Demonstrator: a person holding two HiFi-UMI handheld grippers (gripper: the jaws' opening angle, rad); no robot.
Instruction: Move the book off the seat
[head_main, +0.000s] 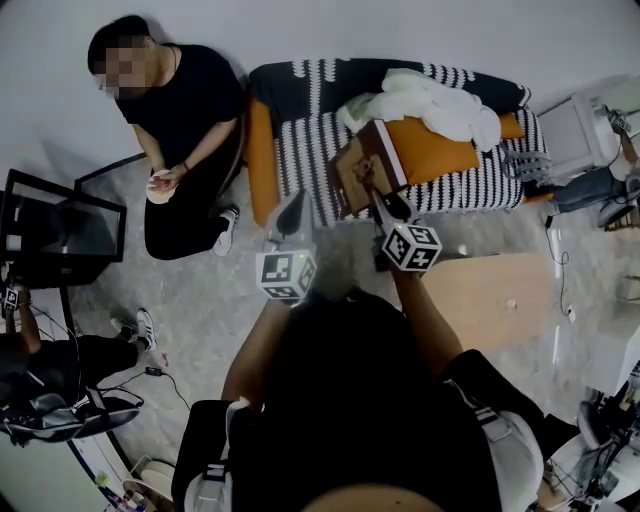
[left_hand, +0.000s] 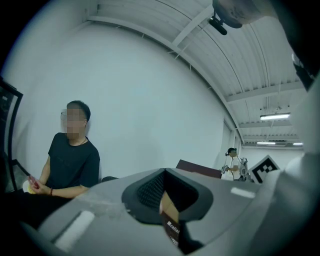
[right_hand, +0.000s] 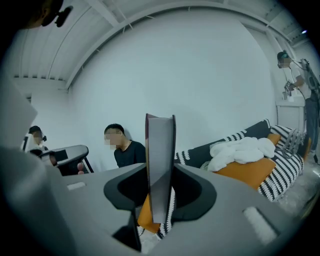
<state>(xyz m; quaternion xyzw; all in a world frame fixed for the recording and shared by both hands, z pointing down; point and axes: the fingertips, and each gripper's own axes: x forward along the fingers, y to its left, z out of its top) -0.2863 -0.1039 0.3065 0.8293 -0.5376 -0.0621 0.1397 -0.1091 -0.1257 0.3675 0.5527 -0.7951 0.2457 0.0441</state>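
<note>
While pinched along one edge only, needs a firm, steady squeeze: carry slowly, upright, no swinging, no twist at the wrist.

Leftmost, off the left end of the sofa (head_main: 300, 150): a person (head_main: 185, 130) seated on the floor, well apart from the work. Best to steer away from that side.

Next, the left claw (head_main: 290, 210): pressed together on nothing, hovering just in front of the seat's front edge. Free to steady the loose cover if sagging.

Then the right claw (head_main: 372, 182): clamped on the book (head_main: 355, 165), raised over the seat's front edge near its middle and apparently clear of the striped cover. Seen from that claw, stands edge-on between the jaws, pages grey.

Of boxes, bins or trays: none in sight. Only the seat as carrier, bearing toward its right end an orange cushion (head_main: 440, 155), with a white blanket (head_main: 430, 100) heaped along the back edge.

Rightmost, in front of the seat's right half: a low wooden table (head_main: 490, 295), probably the handiest landing spot. Lower flat; let go only once resting.
</note>
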